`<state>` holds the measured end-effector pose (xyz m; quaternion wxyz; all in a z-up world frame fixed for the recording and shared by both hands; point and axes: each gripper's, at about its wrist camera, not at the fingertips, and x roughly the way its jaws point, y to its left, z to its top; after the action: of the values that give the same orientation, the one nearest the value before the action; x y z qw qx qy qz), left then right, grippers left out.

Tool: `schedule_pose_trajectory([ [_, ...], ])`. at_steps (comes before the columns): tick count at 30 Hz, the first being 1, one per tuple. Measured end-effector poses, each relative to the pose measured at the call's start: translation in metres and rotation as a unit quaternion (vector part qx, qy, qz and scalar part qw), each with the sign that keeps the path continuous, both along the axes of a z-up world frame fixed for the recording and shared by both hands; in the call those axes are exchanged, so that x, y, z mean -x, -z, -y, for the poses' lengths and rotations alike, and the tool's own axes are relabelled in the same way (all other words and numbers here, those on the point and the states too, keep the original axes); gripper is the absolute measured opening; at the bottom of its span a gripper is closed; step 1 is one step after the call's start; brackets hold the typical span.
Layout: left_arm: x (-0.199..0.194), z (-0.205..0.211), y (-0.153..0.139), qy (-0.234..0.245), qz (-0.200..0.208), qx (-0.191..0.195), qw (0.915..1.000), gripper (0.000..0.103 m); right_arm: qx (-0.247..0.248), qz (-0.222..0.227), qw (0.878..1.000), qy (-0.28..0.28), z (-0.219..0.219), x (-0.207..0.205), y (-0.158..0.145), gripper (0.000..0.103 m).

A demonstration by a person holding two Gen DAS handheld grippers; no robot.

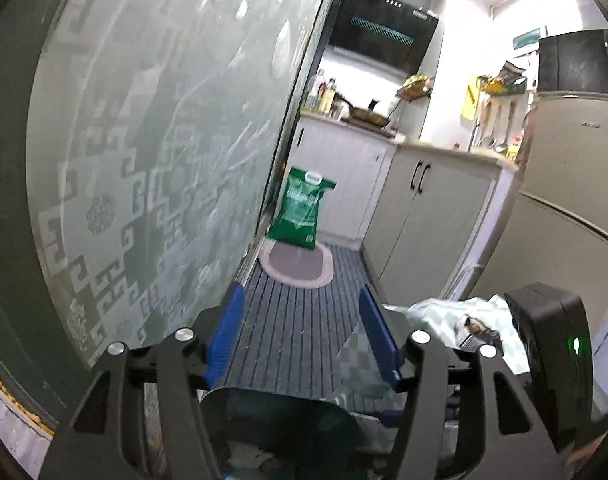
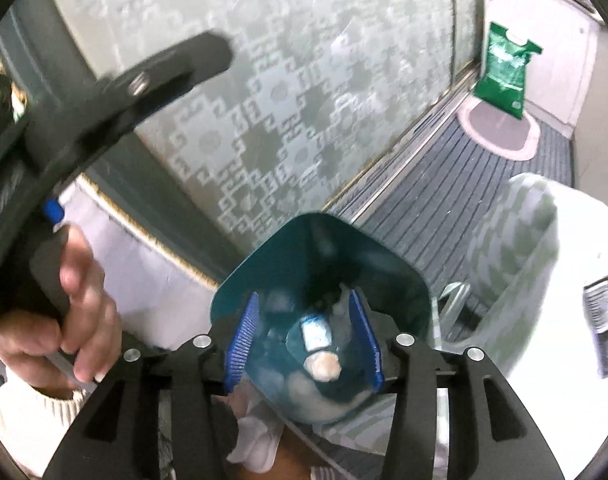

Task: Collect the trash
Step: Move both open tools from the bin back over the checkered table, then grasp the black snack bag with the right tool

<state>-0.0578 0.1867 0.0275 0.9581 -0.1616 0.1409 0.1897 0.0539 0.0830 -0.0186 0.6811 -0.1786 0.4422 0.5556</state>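
A teal plastic bin (image 2: 320, 320) sits below my right gripper (image 2: 306, 338). Inside it lie a small bottle with a blue-white label (image 2: 316, 332) and crumpled white tissue (image 2: 304, 392). The right gripper's blue fingers (image 2: 241, 338) stand apart over the bin's mouth with nothing between them. My left gripper (image 1: 301, 336) is open and empty above the striped floor mat (image 1: 295, 320); the bin's rim (image 1: 271, 398) shows just under it. The person's left hand (image 2: 67, 312) holds the left gripper's handle in the right wrist view.
A frosted patterned glass door (image 1: 151, 152) runs along the left. A green bag (image 1: 301, 208) stands on a pink oval mat (image 1: 295, 264) ahead. White cabinets (image 1: 436, 220) and a fridge (image 1: 572, 184) are on the right. A green-checked white cloth (image 2: 516, 248) lies at the right.
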Motion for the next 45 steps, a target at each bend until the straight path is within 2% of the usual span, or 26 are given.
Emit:
schedule_pose_trajectory([
  [6, 0.003, 0.008, -0.007, 0.018, 0.031, -0.006, 0.9993, 0.074, -0.028, 0.014, 0.999, 0.038, 0.021, -0.025, -0.02, 0.056],
  [10, -0.002, 0.014, -0.007, 0.027, 0.032, -0.007, 0.9991, 0.076, -0.043, 0.023, 0.997, 0.065, 0.036, -0.044, -0.03, 0.06],
  [17, -0.015, 0.027, -0.007, 0.047, 0.036, 0.0, 0.9982, 0.079, -0.06, 0.035, 0.99, 0.124, 0.079, -0.087, -0.046, 0.06],
  [26, -0.041, 0.051, -0.003, 0.081, 0.024, 0.009, 0.9964, 0.081, -0.03, 0.064, 0.986, 0.153, 0.114, -0.114, -0.036, 0.07],
  [32, -0.056, 0.065, 0.005, 0.098, 0.01, 0.017, 0.995, 0.082, -0.004, 0.101, 0.984, 0.144, 0.124, -0.12, -0.022, 0.078],
  [40, -0.068, 0.081, 0.011, 0.112, -0.004, 0.018, 0.9936, 0.083, 0.019, 0.114, 0.985, 0.131, 0.12, -0.126, -0.003, 0.078],
  [42, -0.069, 0.083, 0.013, 0.114, -0.006, 0.018, 0.9933, 0.083, 0.028, 0.113, 0.985, 0.131, 0.12, -0.128, 0.0, 0.065],
  [45, -0.072, 0.086, 0.014, 0.116, -0.009, 0.018, 0.993, 0.083, 0.03, 0.108, 0.986, 0.123, 0.121, -0.129, 0.002, 0.056],
])
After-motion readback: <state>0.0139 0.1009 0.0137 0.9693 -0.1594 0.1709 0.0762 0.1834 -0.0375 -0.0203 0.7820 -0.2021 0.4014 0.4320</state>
